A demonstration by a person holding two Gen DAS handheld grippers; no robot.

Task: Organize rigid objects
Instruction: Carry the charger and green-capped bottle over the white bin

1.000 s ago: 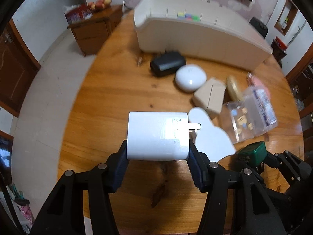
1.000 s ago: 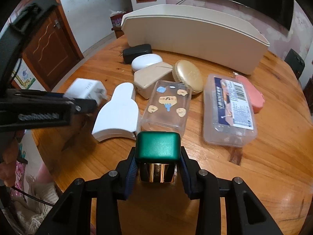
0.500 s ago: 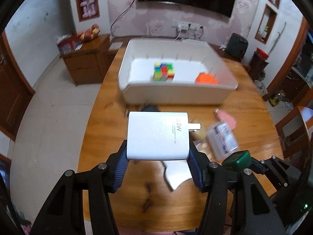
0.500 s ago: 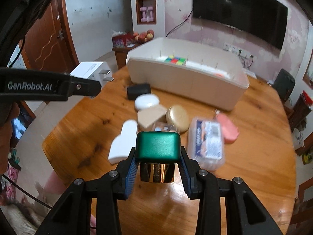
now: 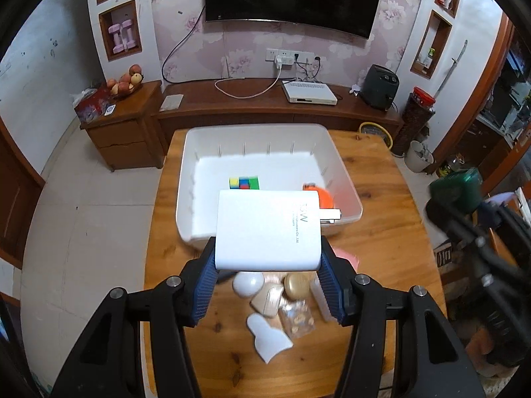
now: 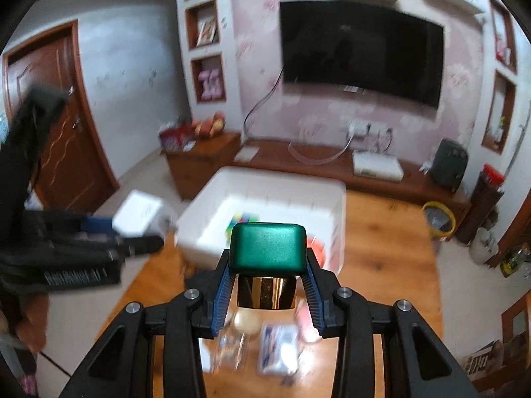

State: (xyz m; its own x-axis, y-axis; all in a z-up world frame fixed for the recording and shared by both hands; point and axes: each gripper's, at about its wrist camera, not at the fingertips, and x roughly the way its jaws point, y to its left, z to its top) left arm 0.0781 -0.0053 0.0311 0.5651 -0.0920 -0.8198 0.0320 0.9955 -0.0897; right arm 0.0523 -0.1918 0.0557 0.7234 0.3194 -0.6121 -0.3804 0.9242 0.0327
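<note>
The white charger (image 5: pixel 268 230) is a flat, rounded-edged block with faint grey print on its top face and metal plug prongs jutting from its right side; it sits high above the wooden table (image 5: pixel 381 248), in front of the near wall of the white bin (image 5: pixel 186 179) as the left wrist view sees it. The green-capped bottle (image 6: pixel 268 248) has a glossy emerald cap over a mirror-gold body and is likewise raised over the table, with the bin's near edge behind it. A second ago both items were low over the tabletop among the clutter and the bin showed only its side wall; now both cameras look down from much higher, so the bin's floor is open to view with the colourful cube (image 5: pixel 244 182) and an orange object (image 5: pixel 324 197) inside, and the leftover items (image 5: pixel 278 298) lie small below. The left gripper (image 5: pixel 268 267) has its blue-padded fingers spread wide to the charger's width and pinches it by its two side edges. The right gripper (image 6: pixel 267 282) clamps the bottle, its pads pressed against the sides just under the cap.
</note>
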